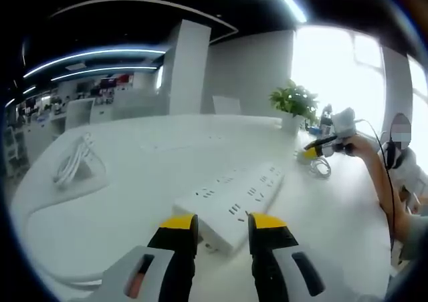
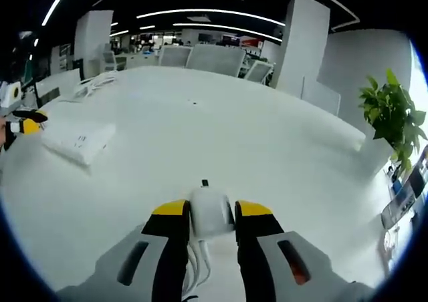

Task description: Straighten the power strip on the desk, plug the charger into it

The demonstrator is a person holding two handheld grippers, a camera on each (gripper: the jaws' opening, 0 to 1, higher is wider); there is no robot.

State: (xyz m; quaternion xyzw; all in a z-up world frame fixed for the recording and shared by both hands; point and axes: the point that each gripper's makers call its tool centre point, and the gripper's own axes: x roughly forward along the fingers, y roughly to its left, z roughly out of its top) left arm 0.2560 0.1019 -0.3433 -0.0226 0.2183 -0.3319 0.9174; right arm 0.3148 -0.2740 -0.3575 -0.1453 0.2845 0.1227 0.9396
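A long white power strip (image 1: 234,198) lies at a slant on the white desk (image 1: 134,202). Its near end sits just past the tips of my left gripper (image 1: 223,223), whose yellow-tipped jaws stand open. My right gripper (image 2: 212,210) is shut on a white charger (image 2: 211,212), with its cable trailing down between the jaws. In the right gripper view the power strip (image 2: 77,140) lies far off to the left, with the left gripper (image 2: 23,123) at its end. In the left gripper view the right gripper (image 1: 314,152) hovers over the desk's right side, held by a person's hand.
A potted green plant (image 1: 294,101) stands at the desk's far right edge, also seen as the plant (image 2: 394,115). A coiled white cable (image 1: 77,158) lies on the left, and a thin cable loop (image 1: 322,168) rests under the right gripper. Bottles and small items (image 2: 404,195) crowd the right edge.
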